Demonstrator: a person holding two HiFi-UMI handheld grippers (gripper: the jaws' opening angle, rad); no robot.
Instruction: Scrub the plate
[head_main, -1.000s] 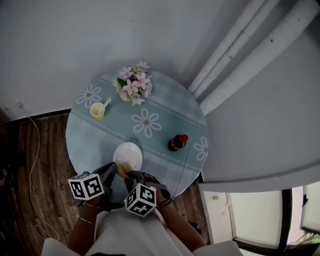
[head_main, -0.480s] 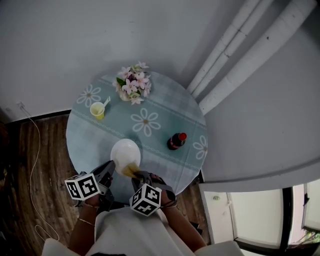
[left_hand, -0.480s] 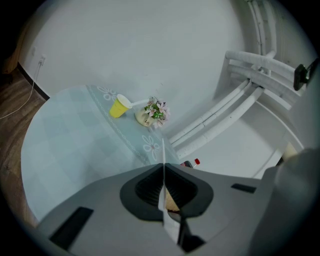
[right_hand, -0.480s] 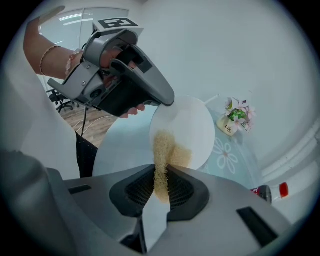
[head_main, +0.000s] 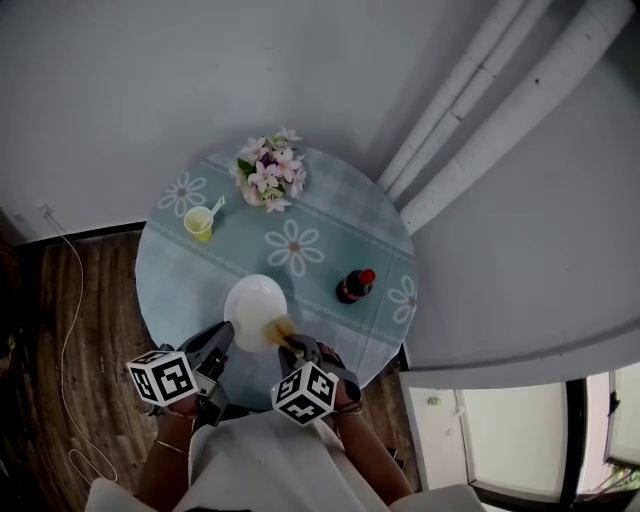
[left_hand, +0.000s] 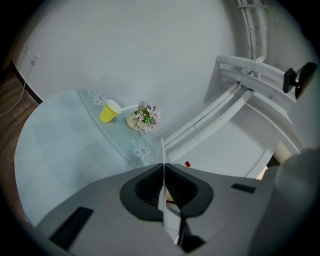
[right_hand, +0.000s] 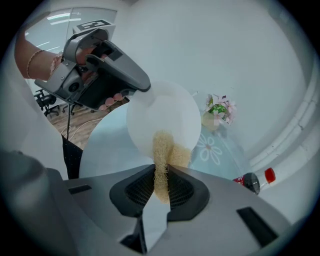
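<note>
Plate (right_hand: 162, 112): a plain white round plate is held by its rim over the near edge of the round table (head_main: 330, 200), with its face turned toward the scrubber.
Left gripper (left_hand: 163, 189): the jaws are closed almost together on the plate's rim, which is seen edge-on as a thin white line between the pads.
Right gripper (right_hand: 161, 187): the jaws are drawn narrow around a tan, fibrous scrubber (right_hand: 162, 150), which is pinched at its lower end.
Scrubber contact: the free end appears to be laid against the lower part of the plate's face; how hard it is pressed cannot be told.
Plate handling: it is judged stiff and fairly light, smooth and likely slippery at the rim, and breakable if it is ceramic; the material cannot be confirmed.
Scrubber handling: it is judged soft and springy, so it is expected to bend under pressure instead of pushing back.
Where to hold: the rim is judged the right place, since the whole face is left free for scrubbing; a deeper bite over the rim would be safer against twisting.
Risk: with one edge pinched, the plate may be levered out of the pads by firm strokes far from the grip.
Nearby: a dark bottle (head_main: 353, 285), a yellow cup (head_main: 198, 222) and a pot of flowers (head_main: 268, 165) are set well apart from the plate.
</note>
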